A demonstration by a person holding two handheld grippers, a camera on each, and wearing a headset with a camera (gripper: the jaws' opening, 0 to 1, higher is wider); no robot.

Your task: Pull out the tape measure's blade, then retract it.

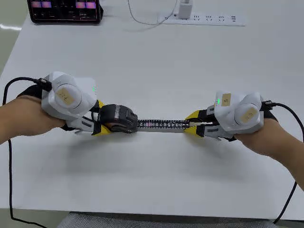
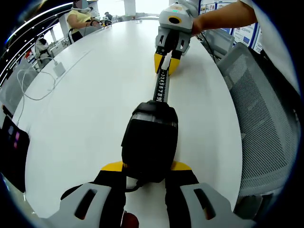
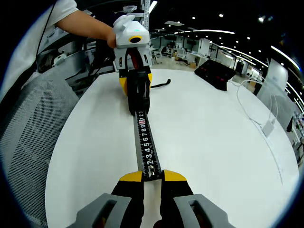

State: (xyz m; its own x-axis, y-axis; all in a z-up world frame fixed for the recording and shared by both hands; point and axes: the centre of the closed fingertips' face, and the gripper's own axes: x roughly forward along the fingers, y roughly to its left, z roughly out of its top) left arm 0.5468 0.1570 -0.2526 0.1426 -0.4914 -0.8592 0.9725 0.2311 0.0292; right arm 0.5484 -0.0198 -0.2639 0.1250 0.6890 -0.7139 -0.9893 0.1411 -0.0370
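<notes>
Two grasps to hold: with left hand-held gripper [image 1: 101,127], pinching case [image 1: 118,118]; with right hand-held gripper [image 1: 192,124], pinching blade [image 1: 161,125] tip. Pull straight away from case, keep blade level between both.

Head view: high over the near edge of the table [image 1: 152,57], facing forward and down, at middle range; left tongs [image 1: 101,118] at picture-left, right tongs [image 1: 192,123] at picture-right. Left gripper view: low over the table, just behind its own jaws, very close on the tape measure [image 2: 149,140], facing along the blade [image 2: 161,88] to the right tongs, farther off. Right gripper view: low, just behind its own jaws, close on the blade's end, facing back along it to the left tongs. Shared: the gripper views face each other along the blade; all three take in tape measure, blade, table top and the dark screen [image 1: 64,10] at the far edge.
</notes>
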